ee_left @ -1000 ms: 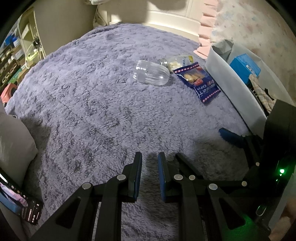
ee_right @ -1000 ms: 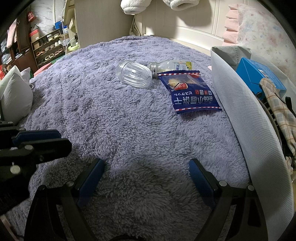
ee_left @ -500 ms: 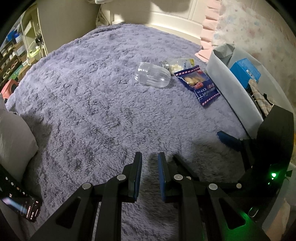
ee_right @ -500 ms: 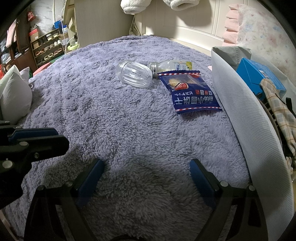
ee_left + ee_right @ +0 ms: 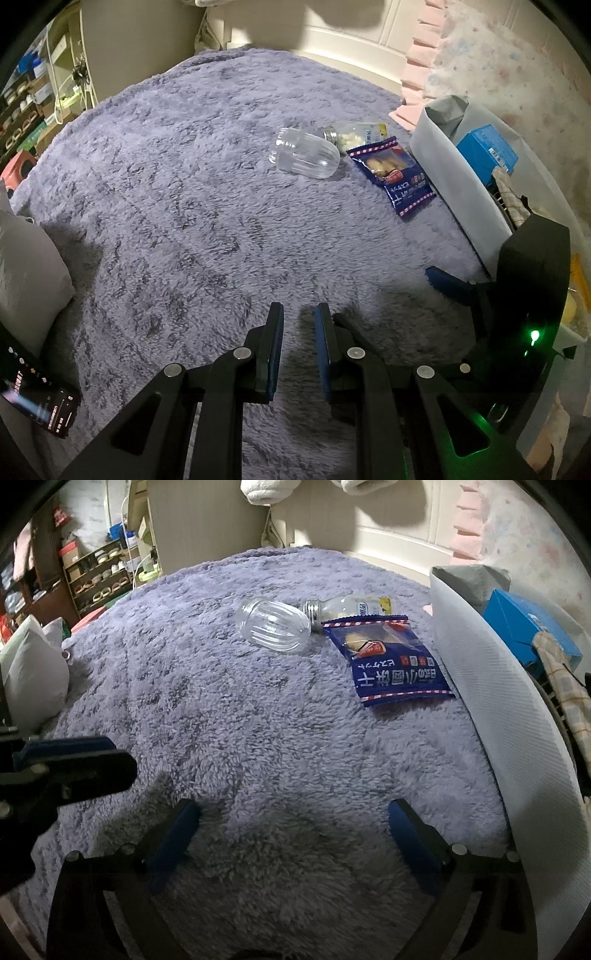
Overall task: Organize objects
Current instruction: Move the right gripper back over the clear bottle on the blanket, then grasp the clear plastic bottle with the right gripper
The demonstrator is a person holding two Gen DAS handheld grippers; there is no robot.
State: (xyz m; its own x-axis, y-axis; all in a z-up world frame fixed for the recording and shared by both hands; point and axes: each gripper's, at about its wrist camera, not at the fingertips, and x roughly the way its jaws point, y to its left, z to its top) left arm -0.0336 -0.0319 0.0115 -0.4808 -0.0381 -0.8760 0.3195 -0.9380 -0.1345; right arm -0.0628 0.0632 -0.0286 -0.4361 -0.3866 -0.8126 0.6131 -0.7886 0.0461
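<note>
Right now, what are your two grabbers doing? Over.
Left gripper nearly closed, empty. Right gripper wide open, empty. Clear jar, bottle, snack packet lying on blanket. Nothing in between.

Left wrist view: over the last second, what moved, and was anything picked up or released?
The left gripper drew back a little, so the clear jar and snack packet look farther off. Nothing was taken hold of or let go. The right gripper stayed wide open; the jar, small bottle and packet lie unmoved.

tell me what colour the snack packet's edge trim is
Red and white stripes on the dark blue snack packet, clearest in the right wrist view.
</note>
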